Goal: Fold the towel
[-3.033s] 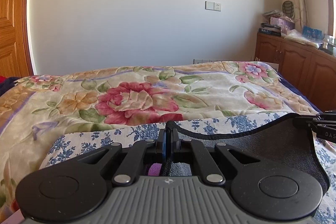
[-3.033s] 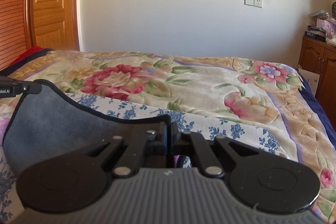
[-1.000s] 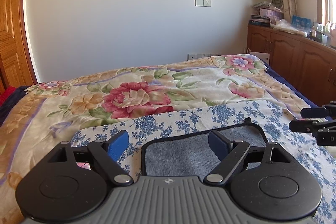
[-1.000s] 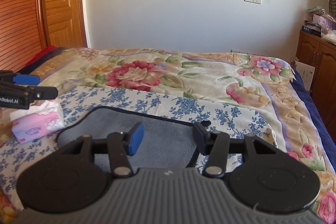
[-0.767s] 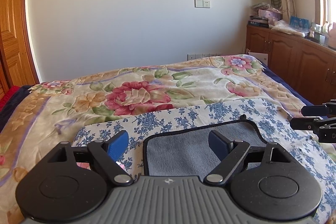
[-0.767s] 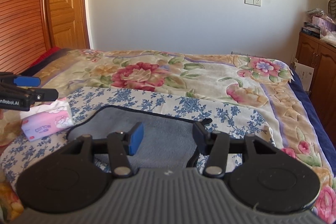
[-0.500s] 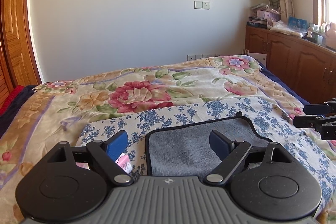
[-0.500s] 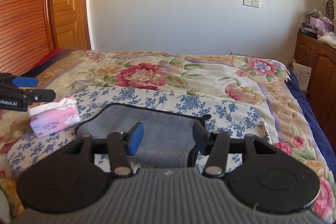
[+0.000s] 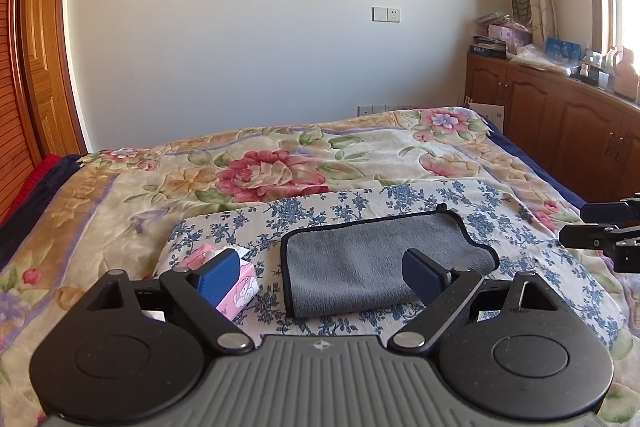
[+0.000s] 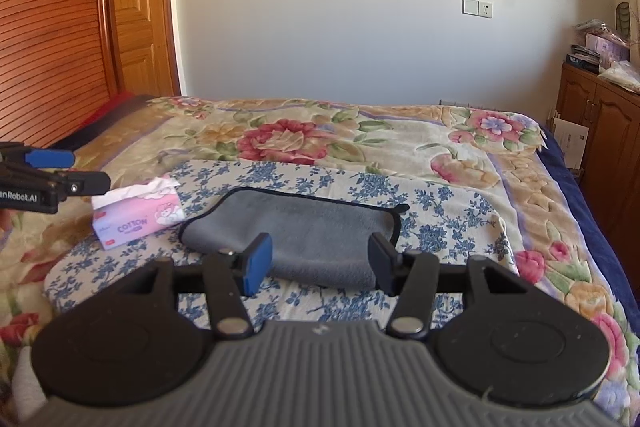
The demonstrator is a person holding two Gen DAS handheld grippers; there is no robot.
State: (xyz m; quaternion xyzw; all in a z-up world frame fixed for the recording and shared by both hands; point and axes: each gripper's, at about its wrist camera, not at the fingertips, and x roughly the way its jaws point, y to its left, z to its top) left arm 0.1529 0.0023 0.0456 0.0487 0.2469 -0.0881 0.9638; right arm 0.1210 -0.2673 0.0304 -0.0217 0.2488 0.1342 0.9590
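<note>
A grey towel (image 9: 372, 259) with a dark trim lies folded on a blue-flowered cloth (image 9: 500, 203) on the bed. It also shows in the right wrist view (image 10: 316, 227). My left gripper (image 9: 320, 277) is open and empty, hovering above and short of the towel's near edge. My right gripper (image 10: 316, 263) is open and empty, likewise above the towel's near edge. Each gripper shows at the edge of the other's view: the right one (image 9: 600, 229) and the left one (image 10: 60, 171).
A pink tissue pack (image 10: 136, 215) lies left of the towel; it also shows behind my left finger (image 9: 236, 285). The floral bedspread (image 9: 280, 167) covers the bed. Wooden cabinets (image 9: 560, 131) stand at the right, a wooden door (image 10: 136, 7) at the left.
Both grippers let go of the towel and opened, then drew back and up. The towel now lies folded on the cloth, and the tissue pack has come into view.
</note>
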